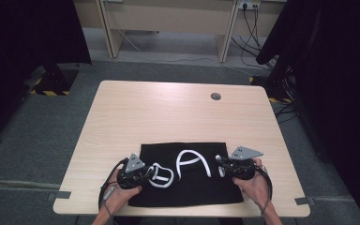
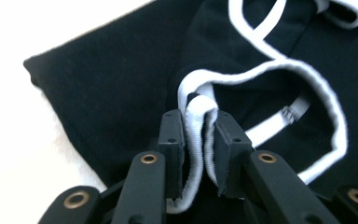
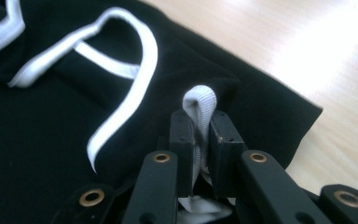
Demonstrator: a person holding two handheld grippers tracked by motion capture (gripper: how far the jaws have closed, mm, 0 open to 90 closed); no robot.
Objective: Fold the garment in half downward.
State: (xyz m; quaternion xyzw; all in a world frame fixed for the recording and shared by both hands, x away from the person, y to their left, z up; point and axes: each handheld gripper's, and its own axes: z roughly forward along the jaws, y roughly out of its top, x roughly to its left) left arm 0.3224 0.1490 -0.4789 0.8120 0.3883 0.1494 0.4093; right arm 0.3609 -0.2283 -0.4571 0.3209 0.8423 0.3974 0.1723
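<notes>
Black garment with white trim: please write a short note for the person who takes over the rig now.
Left gripper: white trim is between its jaws, a slight gap beside it.
Right gripper: shut on a folded loop of the white trim.
Black garment: lies flat at the table's near edge, both grippers at its left and right sides.
Done: garment spread on the table, trim taken at both sides.
Left: probably folding or lifting; first check the left grip.

One black garment [image 1: 187,187], one table [image 1: 168,112], two hand-held grippers.
</notes>
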